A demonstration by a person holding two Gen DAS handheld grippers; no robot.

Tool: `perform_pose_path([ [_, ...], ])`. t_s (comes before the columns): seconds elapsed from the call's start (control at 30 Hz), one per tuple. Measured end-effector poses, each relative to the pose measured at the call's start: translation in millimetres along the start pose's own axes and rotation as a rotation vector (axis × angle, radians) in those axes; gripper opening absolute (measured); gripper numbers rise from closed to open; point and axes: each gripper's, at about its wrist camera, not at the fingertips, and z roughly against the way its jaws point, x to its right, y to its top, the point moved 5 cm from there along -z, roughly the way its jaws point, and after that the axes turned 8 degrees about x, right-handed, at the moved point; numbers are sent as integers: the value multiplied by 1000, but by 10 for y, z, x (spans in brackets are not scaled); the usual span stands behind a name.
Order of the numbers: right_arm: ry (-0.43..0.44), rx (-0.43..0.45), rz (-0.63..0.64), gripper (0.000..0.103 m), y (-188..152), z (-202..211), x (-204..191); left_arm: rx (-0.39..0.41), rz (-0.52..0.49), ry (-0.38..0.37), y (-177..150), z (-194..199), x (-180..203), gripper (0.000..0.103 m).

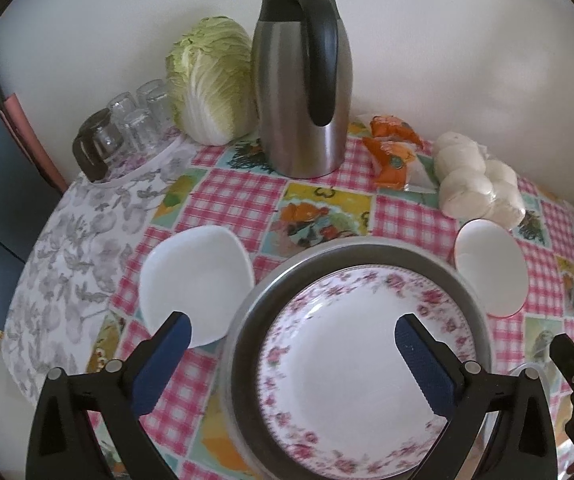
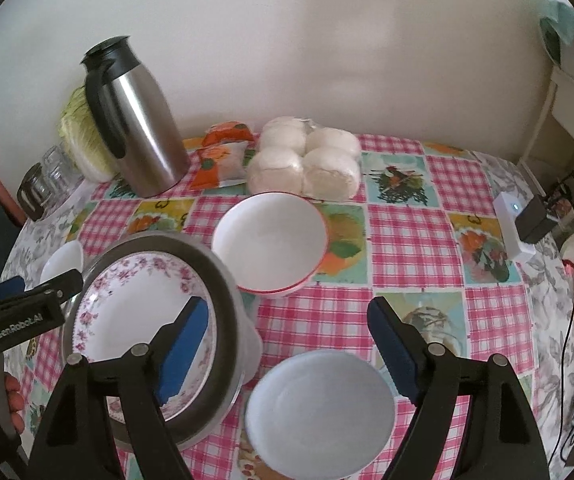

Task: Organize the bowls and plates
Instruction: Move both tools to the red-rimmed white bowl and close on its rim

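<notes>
Between spread left fingers (image 1: 423,364) — floral plate (image 1: 351,368), untouched.

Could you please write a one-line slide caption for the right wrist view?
Open right gripper above a white bowl, beside a floral plate in a metal basin.

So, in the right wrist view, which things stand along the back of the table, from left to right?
Glasses → cabbage → steel thermos jug → orange packets → bag of white buns → white box with a light.
</notes>
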Motion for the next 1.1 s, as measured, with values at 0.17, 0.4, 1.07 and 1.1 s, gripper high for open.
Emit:
perform_pose_path([
  [0.17, 4, 19, -58, 83, 46, -43, 179, 10, 54, -56, 35, -67, 80, 103],
  [0.4, 31, 22, -126, 83, 96, -229, 329, 67, 72, -130, 161, -114, 250, 103],
  [1.07, 0, -58, -253, 82, 64, -1003, 587, -141, -209, -137, 529, -859, 1099, 87],
  [1.1, -2, -68, -256, 82, 52, -1043, 574, -151, -209, -141, 526, -892, 1129, 86],
])
